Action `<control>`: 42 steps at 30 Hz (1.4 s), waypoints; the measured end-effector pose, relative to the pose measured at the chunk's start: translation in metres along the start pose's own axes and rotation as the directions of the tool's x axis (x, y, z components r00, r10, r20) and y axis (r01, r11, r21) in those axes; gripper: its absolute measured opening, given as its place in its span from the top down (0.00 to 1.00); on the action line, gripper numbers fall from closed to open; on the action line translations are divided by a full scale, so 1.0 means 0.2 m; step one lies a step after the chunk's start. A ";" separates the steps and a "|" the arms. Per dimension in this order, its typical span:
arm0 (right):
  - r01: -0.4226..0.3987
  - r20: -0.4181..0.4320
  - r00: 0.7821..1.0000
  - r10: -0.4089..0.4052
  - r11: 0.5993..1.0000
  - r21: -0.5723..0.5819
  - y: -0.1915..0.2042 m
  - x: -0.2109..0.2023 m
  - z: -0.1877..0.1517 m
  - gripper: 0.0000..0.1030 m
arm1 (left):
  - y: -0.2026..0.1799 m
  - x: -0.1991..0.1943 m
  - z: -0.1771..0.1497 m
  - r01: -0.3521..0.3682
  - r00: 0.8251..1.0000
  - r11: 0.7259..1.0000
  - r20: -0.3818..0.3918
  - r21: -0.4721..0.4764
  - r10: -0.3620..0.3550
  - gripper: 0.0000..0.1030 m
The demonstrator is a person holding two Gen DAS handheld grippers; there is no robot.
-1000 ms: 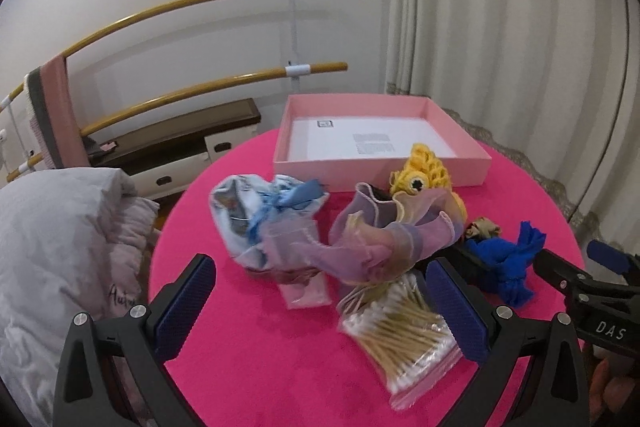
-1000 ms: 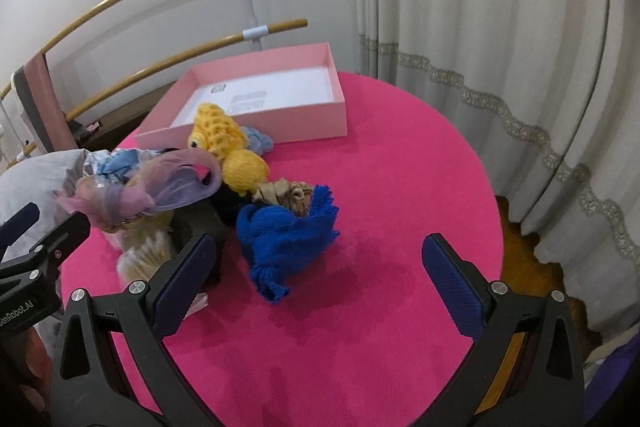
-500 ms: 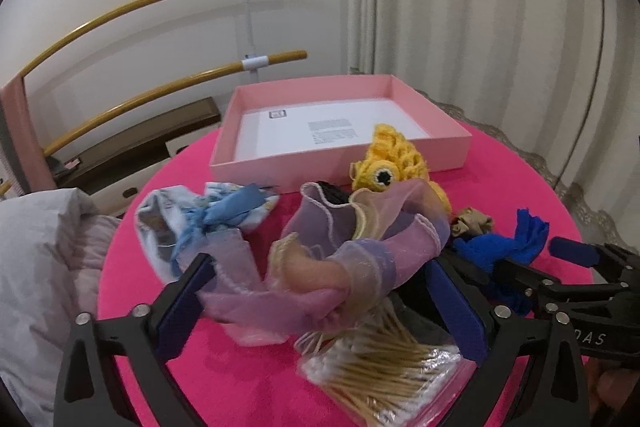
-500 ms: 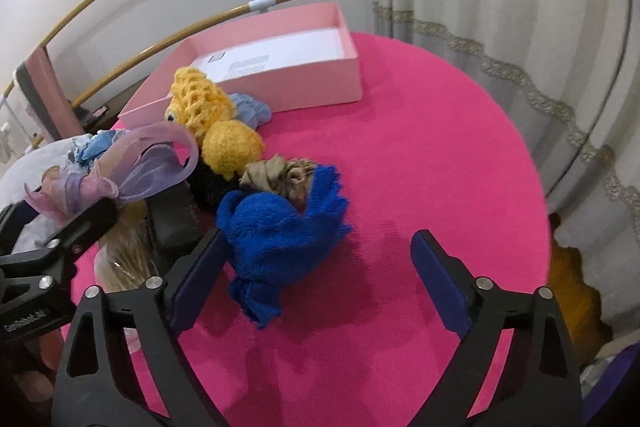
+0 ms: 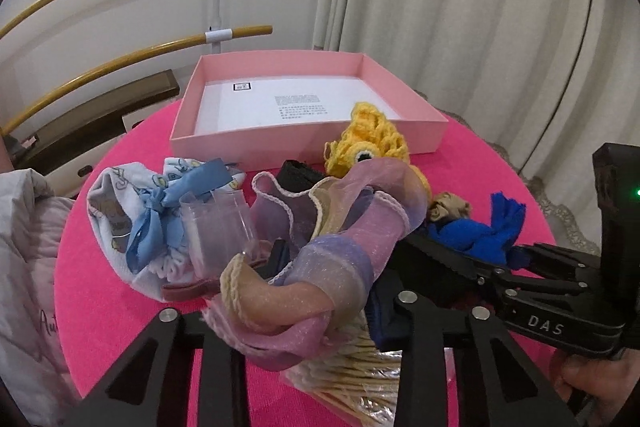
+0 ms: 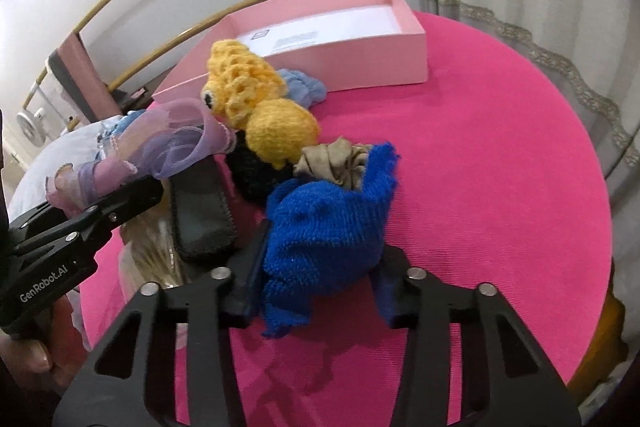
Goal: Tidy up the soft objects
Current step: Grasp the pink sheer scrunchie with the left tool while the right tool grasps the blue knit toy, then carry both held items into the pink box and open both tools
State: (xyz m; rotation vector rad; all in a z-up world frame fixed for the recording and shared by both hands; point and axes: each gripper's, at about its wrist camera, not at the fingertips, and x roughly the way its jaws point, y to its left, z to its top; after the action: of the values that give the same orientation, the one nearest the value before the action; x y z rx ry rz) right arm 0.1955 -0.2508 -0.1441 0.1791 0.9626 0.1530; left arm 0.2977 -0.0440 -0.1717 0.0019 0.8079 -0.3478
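Observation:
My left gripper [image 5: 304, 311] is shut on a sheer pink-purple scrunchie [image 5: 320, 259], also in the right wrist view [image 6: 160, 151]. My right gripper [image 6: 320, 279] is shut on a blue knitted cloth [image 6: 332, 223], which also shows in the left wrist view [image 5: 476, 231]. A yellow crochet toy [image 6: 256, 107] lies behind it, beside a tan scrunchie [image 6: 336, 159] and a pale blue scrunchie [image 6: 304, 91]. An open pink box [image 5: 308, 99] stands at the table's far side, holding only a white sheet.
A white printed pouch with blue ribbon [image 5: 140, 211], a clear plastic cup [image 5: 218, 227], a bag of cotton swabs [image 5: 360, 375] and a black case [image 6: 200, 211] lie on the round pink table [image 6: 500, 187]. Curtains hang at right; wooden rails behind.
Both grippers moved forward and closed: the left on the sheer scrunchie, the right on the blue cloth. Both were open a second ago.

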 end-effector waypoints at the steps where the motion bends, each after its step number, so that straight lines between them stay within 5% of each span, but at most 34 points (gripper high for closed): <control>1: -0.003 0.004 1.000 0.003 1.000 -0.002 0.01 -0.01 0.00 0.65 | 0.00 -0.02 0.00 0.003 1.000 1.000 0.006 -0.005 -0.002 0.72; 26: 0.018 0.114 0.993 -0.013 0.999 -0.043 0.11 -0.32 0.03 0.66 | 0.02 -0.41 -0.02 -0.001 0.992 0.998 0.127 -0.059 0.008 0.73; 32: 0.019 0.154 0.988 -0.005 0.995 -0.094 0.19 -0.36 0.18 0.66 | 0.04 -0.47 0.10 -0.029 0.985 0.998 0.165 -0.059 0.039 0.73; 42: 0.042 0.238 0.971 -0.005 0.988 -0.149 0.24 -0.35 0.66 0.66 | 0.09 -0.40 0.49 -0.095 0.970 0.992 0.215 -0.082 0.111 0.72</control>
State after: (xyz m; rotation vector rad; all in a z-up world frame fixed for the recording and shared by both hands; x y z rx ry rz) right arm 0.2616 -0.2303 -0.0040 0.0428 0.7107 0.1786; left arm 0.3209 -0.0150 -0.0491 -0.0601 0.5981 -0.2158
